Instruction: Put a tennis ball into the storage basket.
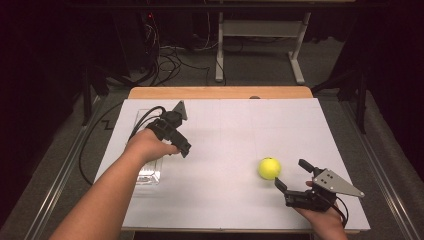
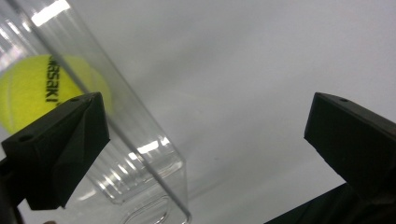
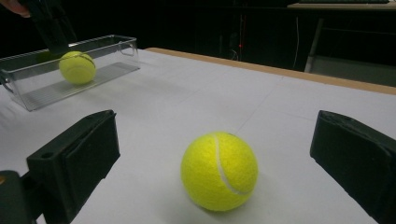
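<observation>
On the white table (image 1: 225, 130), 1 yellow tennis ball (image 1: 269, 168) lies in the open, right of the middle. The right tool (image 1: 292, 175) sits just beside it on the near side with its 2 jaws spread wide and nothing between them. In the right gripper view the ball (image 3: 219, 171) rests on the table ahead of the jaws, between their lines but touching neither.

A clear plastic box (image 1: 147, 175) stands along the left side of the table. The left tool (image 1: 182, 150) hangs over the table just beside the box's right wall, held in the person's left hand (image 1: 150, 145), jaws apart and empty. In the left gripper view a second tennis ball (image 2: 32, 91) with black lettering lies inside the box (image 2: 140, 154), seen through its wall behind the left jaw. The right gripper view shows that ball (image 3: 77, 67) resting on the box's floor (image 3: 42, 93).
</observation>
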Motion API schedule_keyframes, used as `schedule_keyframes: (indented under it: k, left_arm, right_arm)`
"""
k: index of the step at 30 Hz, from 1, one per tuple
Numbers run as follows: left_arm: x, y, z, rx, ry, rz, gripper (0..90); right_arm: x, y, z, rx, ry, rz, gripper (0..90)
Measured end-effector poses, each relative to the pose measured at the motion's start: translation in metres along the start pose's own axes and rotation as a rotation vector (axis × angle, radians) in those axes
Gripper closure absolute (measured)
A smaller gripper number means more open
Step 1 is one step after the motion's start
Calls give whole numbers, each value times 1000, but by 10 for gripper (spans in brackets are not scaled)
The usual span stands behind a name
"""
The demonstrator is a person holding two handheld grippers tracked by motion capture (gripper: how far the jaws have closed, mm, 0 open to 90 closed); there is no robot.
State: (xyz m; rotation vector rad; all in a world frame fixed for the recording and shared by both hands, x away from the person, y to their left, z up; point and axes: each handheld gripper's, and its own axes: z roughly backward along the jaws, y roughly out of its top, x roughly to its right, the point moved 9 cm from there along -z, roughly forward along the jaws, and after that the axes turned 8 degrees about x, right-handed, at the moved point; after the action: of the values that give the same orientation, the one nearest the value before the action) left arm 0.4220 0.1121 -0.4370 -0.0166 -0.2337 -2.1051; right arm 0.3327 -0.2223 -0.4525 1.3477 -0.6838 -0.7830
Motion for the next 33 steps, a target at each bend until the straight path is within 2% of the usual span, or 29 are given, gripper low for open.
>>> schedule_keyframes:
  k: [5,15,18,22,29,33]
  left_arm:
    - [12,5,-4,2,-12,-11,12]
    - [36,8,-15,-4,-39,-66,12]
    - [42,7,-19,-6,-65,-73,12]
    - [46,3,-28,-5,-77,-77,12]
    - [54,-8,-44,-18,-62,-118,11]
    - [59,-12,-51,8,-78,-116,10]
  right_arm:
    - [0,1,1,3,0,3,18]
    - [0,1,1,4,1,2,17]
    - [0,1,1,4,1,3,17]
    - [0,1,1,5,1,6,17]
    - [0,1,1,4,1,2,17]
    - [-1,1,1,6,3,5,17]
